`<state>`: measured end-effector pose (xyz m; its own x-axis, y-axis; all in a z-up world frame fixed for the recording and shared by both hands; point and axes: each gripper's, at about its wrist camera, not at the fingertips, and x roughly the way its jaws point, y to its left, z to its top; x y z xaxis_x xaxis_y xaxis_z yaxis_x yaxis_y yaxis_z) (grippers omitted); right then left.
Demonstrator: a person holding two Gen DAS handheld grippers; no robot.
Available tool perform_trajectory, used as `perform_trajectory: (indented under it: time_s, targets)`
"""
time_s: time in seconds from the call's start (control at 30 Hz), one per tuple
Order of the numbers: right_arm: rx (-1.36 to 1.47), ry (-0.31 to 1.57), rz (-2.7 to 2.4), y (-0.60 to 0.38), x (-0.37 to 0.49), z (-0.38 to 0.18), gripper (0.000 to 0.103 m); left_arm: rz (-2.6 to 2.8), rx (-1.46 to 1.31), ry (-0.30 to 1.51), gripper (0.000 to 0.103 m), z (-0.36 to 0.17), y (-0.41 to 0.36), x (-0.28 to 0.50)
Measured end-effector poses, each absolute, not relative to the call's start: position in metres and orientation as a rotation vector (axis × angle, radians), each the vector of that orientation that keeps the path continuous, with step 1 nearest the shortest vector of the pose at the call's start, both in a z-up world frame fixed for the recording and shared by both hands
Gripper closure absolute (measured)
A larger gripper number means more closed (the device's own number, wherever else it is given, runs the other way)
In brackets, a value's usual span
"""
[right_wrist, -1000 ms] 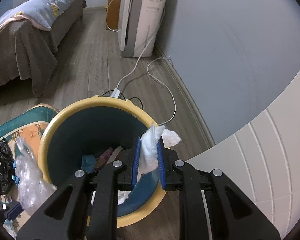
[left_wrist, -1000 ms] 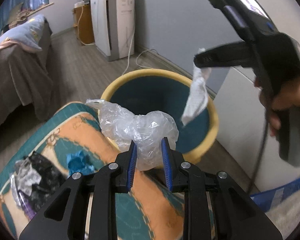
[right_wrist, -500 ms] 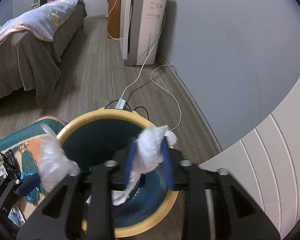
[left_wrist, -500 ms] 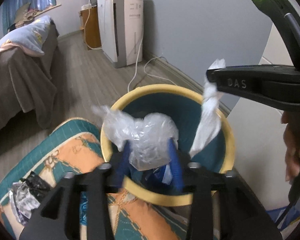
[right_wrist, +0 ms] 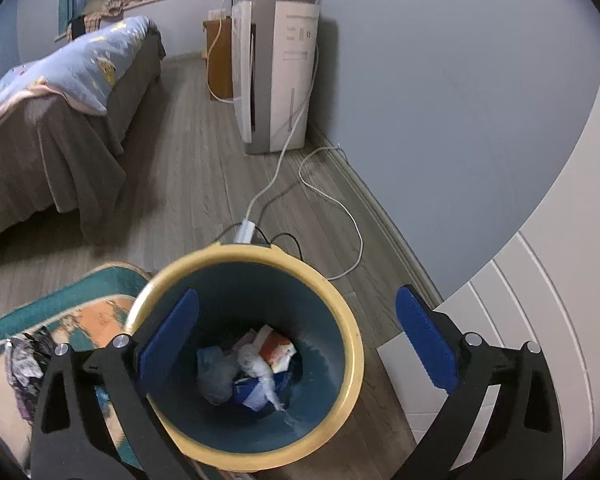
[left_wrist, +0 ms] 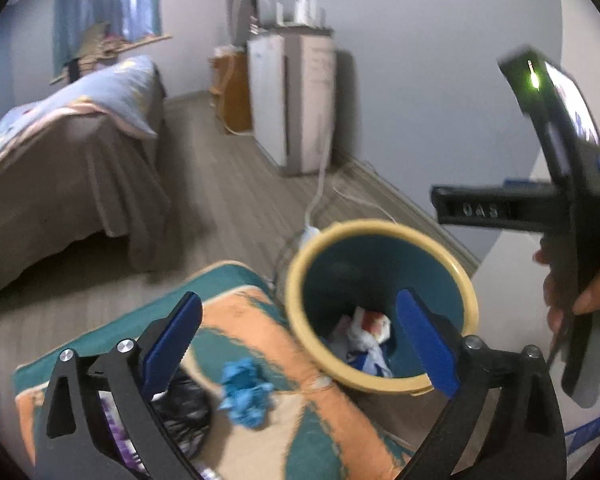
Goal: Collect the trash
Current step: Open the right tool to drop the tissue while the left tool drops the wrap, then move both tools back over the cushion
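A teal bin with a yellow rim (left_wrist: 380,226) (right_wrist: 236,252) stands on the floor beside a patterned rug (left_wrist: 260,320) (right_wrist: 100,280). Inside it lie the clear plastic bag (right_wrist: 216,374), the white tissue (right_wrist: 260,372) and other scraps (left_wrist: 366,332). My left gripper (left_wrist: 300,336) is open and empty above the bin's near rim. My right gripper (right_wrist: 298,336) is open and empty over the bin; its body also shows in the left wrist view (left_wrist: 540,208). On the rug lie a crumpled blue scrap (left_wrist: 246,392) and a black bag (left_wrist: 184,404) (right_wrist: 28,360).
A bed (right_wrist: 60,112) stands at the left. A white appliance (right_wrist: 276,76) stands by the grey wall, with white cables (right_wrist: 324,200) on the wooden floor behind the bin. A white panelled cabinet (right_wrist: 540,300) is at the right.
Both grippers have opened. The clear plastic bag left my left gripper and the white tissue left my right gripper; both now lie in the bin. Both grippers have risen.
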<state>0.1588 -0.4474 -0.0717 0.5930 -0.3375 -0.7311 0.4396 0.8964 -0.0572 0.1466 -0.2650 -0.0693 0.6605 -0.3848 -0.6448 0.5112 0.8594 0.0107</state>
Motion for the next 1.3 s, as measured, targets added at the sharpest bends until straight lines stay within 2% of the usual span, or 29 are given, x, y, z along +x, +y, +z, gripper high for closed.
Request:
perform_trajectory:
  time_s: [0.23,0.43,0.63,0.8,1.0,1.3]
  targets:
    - [0.133,0.821,-0.385,-0.423,0.152,-0.054,0.006,-0.412,0.185,0.621,0.005,-0.023,-0.200,0.116]
    - [0.170,0.826,-0.243,-0.378,0.136,-0.035,0.006,-0.321,0.166,0.624,0.005,-0.010,-0.134,0.080]
    - [0.170,0.826,-0.157,-0.323,0.121,-0.024,0.006,-0.204,0.074,0.684,0.005,-0.027,-0.072,0.048]
    - [0.231,0.886,-0.115,-0.291,0.111,-0.038,0.006,-0.149,0.056,0.730,0.005,-0.050,-0.039,0.026]
    - [0.142,0.934,-0.071,-0.237,0.105,-0.051,0.006,-0.123,0.143,0.791,0.005,-0.082,-0.024,0.011]
    - [0.015,0.933,-0.033,-0.178,0.090,-0.069,0.006,-0.122,0.122,0.822,0.005,-0.098,-0.009,0.004]
